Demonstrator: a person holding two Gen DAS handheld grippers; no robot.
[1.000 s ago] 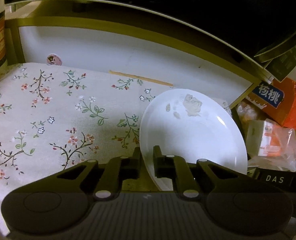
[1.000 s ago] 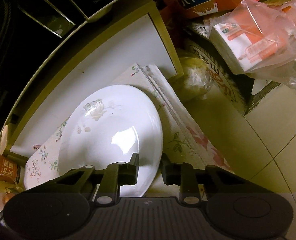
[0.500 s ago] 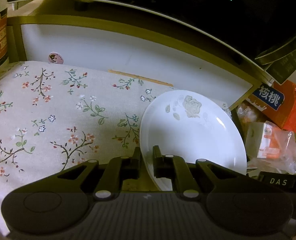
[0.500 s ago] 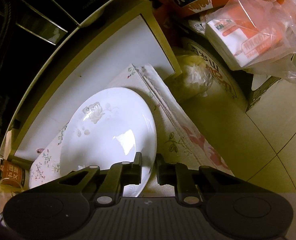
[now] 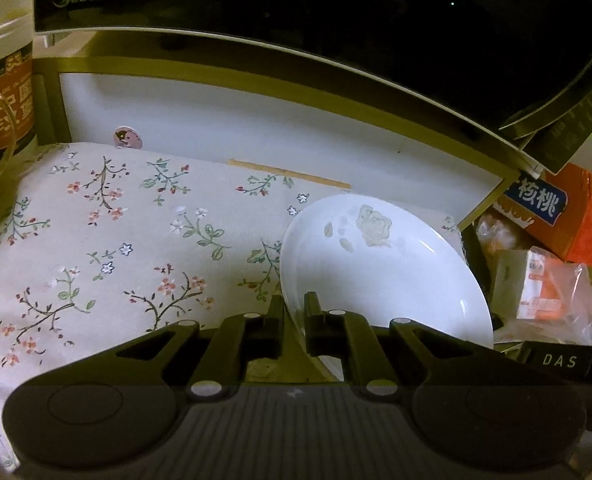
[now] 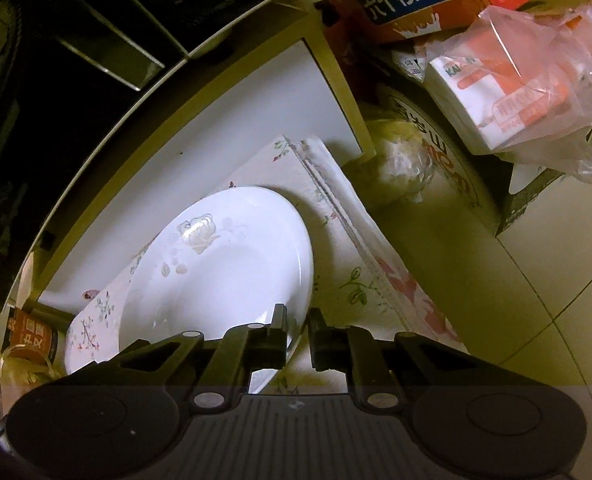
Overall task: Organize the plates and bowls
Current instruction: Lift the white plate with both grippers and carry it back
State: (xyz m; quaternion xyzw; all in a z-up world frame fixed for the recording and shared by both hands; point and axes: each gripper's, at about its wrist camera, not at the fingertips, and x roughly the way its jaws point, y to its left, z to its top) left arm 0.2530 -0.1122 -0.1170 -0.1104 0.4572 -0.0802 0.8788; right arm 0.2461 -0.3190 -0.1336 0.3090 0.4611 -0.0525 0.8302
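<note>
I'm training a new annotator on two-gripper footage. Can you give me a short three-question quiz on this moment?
1. True or false: both hand-held grippers, left and right, are shut on the rim of the white ceramic plate with the rose print.
2. What does the plate lie on? A) bare tile B) the floral-print cloth C) a wire rack
3. Fill in: the orange carton with the blue label stands to the plate's ____ in the left wrist view.

Key: 1 true; 2 B; 3 right.
</note>
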